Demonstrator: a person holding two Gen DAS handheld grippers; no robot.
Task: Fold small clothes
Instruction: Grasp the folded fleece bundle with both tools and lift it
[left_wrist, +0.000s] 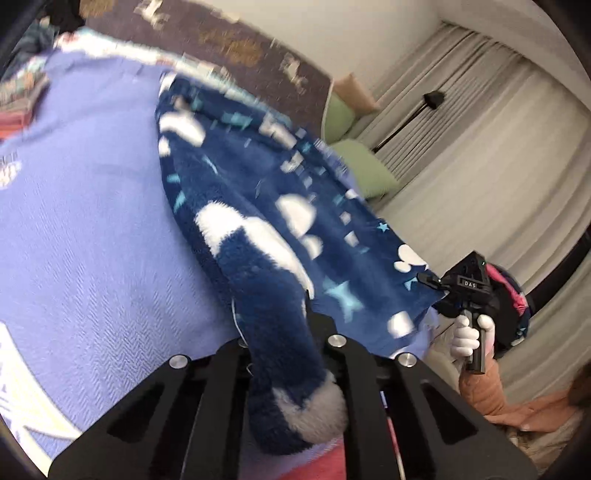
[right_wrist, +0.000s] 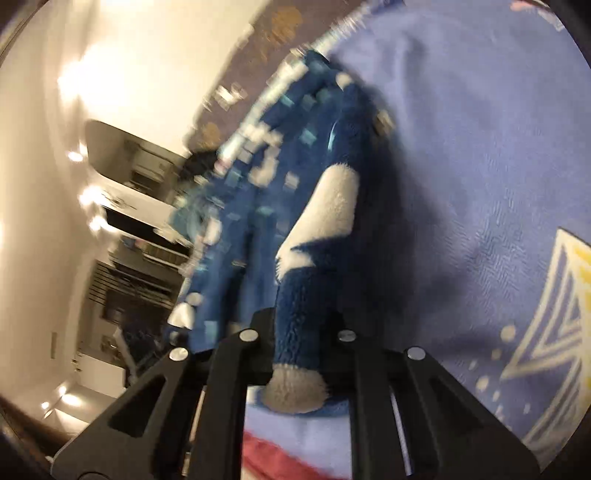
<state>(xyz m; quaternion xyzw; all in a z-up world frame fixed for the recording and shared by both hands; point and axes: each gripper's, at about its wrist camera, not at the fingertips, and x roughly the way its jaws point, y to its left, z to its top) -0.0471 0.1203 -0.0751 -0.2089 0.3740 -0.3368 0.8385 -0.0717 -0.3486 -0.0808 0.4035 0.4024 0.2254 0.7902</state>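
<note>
A small dark-blue fleece garment (left_wrist: 266, 221) with white and light-blue shapes is held up over a lavender-blue bedspread (left_wrist: 81, 229). My left gripper (left_wrist: 284, 332) is shut on one corner of it, and fleece bunches between its jaws. My right gripper (right_wrist: 299, 332) is shut on the other corner of the same fleece garment (right_wrist: 314, 236). In the left wrist view the right gripper (left_wrist: 430, 281) shows at the far right, pinching the stretched edge. The garment hangs taut between the two grippers.
The bedspread (right_wrist: 480, 147) has a white and yellow print (right_wrist: 557, 306). Green pillows (left_wrist: 365, 166) and pale curtains (left_wrist: 498, 155) lie beyond the bed. A dark patterned headboard (left_wrist: 229, 40) is at the back. Shelves and lights (right_wrist: 122, 229) show to the left.
</note>
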